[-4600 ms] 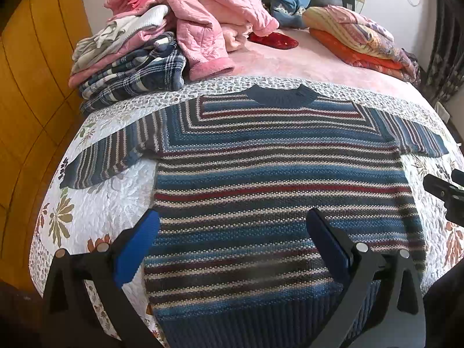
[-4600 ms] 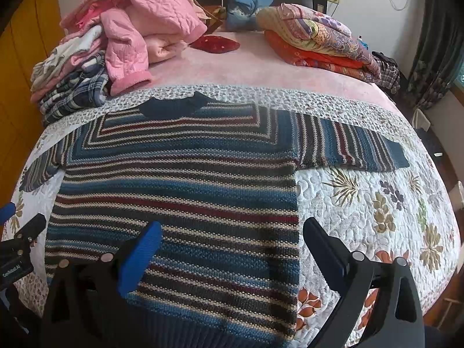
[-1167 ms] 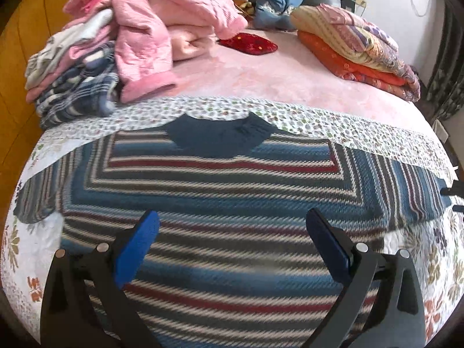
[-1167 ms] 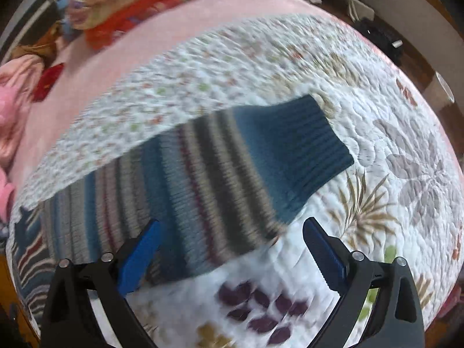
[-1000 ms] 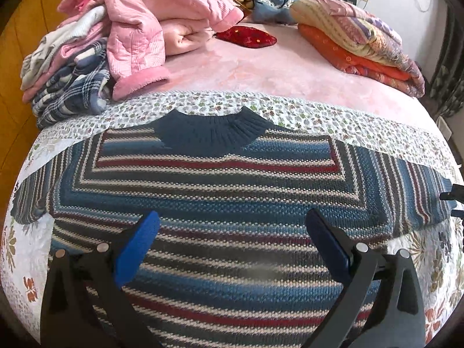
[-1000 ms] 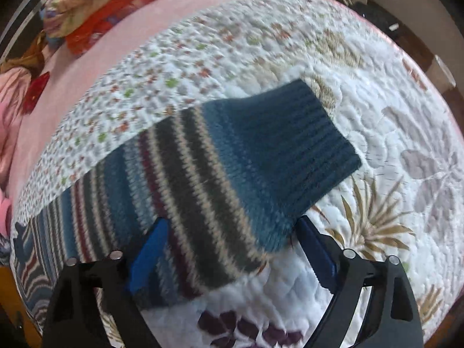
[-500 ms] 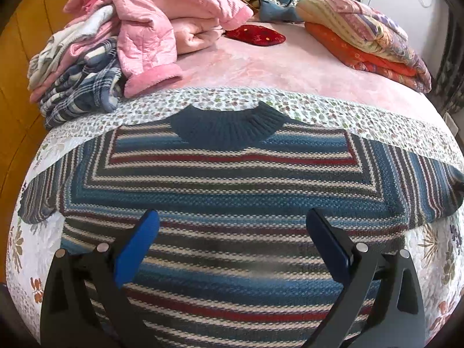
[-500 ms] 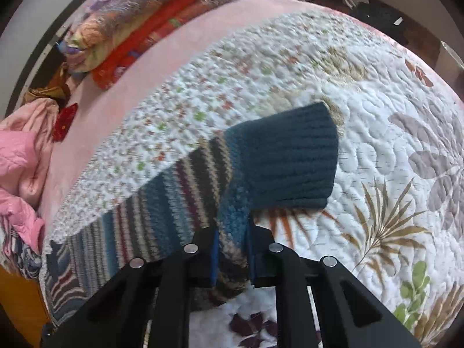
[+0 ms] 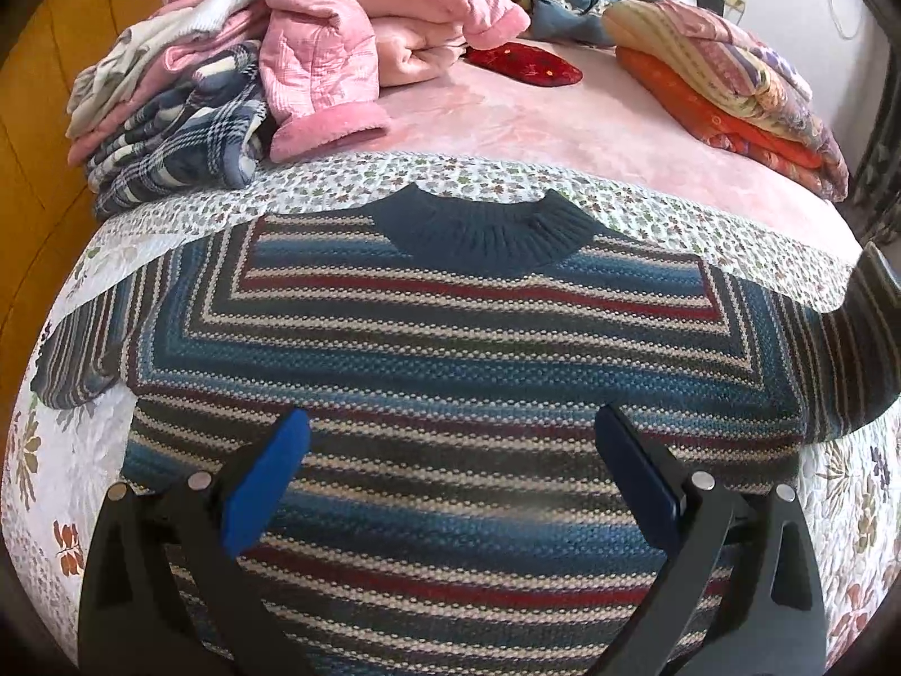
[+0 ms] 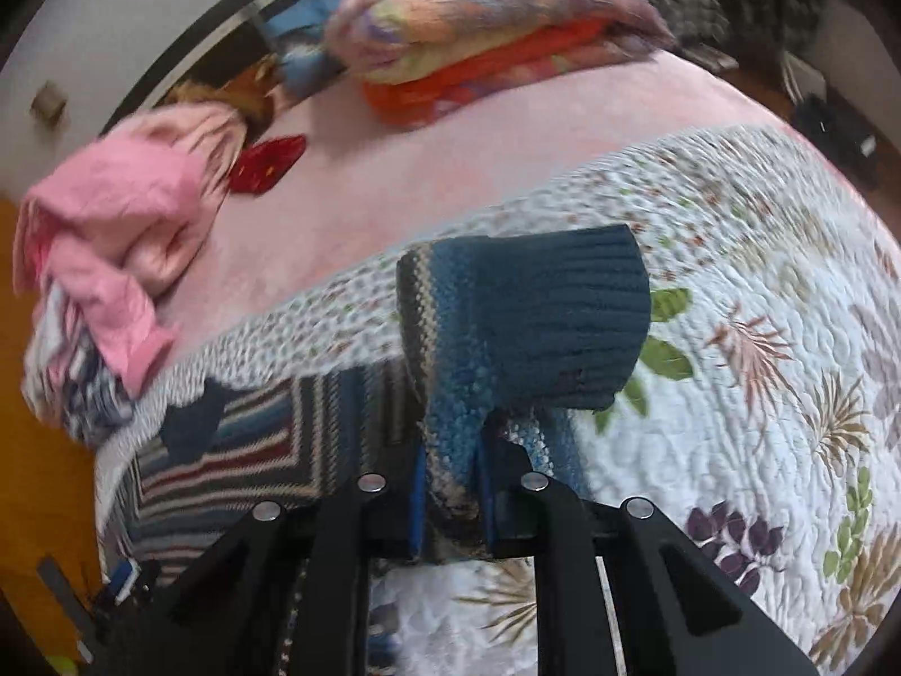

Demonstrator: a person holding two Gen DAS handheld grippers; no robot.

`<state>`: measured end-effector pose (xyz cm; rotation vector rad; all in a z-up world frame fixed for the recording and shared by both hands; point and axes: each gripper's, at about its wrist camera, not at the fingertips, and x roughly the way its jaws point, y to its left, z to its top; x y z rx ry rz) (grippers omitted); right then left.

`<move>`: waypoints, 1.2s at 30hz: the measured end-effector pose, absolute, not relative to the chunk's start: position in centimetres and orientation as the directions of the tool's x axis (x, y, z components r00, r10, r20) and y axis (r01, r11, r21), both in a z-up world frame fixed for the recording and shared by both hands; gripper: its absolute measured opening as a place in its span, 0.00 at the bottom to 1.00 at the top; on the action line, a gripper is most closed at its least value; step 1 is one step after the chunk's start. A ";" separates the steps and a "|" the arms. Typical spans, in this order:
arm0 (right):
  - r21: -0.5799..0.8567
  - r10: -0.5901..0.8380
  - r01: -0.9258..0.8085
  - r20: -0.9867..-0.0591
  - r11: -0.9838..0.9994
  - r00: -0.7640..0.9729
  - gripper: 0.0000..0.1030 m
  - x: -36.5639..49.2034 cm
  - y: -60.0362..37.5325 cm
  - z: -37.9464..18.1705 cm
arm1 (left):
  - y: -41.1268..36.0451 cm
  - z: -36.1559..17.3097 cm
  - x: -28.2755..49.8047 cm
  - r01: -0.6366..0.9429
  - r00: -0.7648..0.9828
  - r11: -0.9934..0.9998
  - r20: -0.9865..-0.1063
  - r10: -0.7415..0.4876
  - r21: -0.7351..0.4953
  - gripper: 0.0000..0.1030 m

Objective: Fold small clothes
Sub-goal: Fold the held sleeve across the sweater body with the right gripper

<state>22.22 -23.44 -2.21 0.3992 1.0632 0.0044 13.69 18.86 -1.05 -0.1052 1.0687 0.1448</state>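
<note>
Sweater (image 9: 450, 372), striped knit with a dark blue ribbed collar, lies spread flat with its collar toward the headboard on the floral quilt (image 10: 760, 293) that covers the near part of the bed; the flat layout exposes both sleeves for folding inward. Sleeve (image 10: 523, 315) on the right side is raised off the quilt, its ribbed cuff drooping over. Right gripper (image 10: 450, 501) is clamped on this sleeve just behind the cuff, a hold that probably allows the sleeve to be carried across the body. Left gripper (image 9: 450, 450) hovers over the lower body of the sweater with jaws spread wide and nothing between them, presumably ready to pin or smooth the body. Piled clothes (image 9: 253, 67) and folded blankets (image 9: 726, 73) sit well apart near the headboard, leaving the working area free
</note>
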 end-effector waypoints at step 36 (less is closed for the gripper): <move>0.518 0.450 0.087 -0.805 0.851 0.386 0.42 21.8 -14.3 -4.5 | 12.2 -4.3 15.7 -0.119 0.303 0.962 -0.932 -0.201 -0.246 0.97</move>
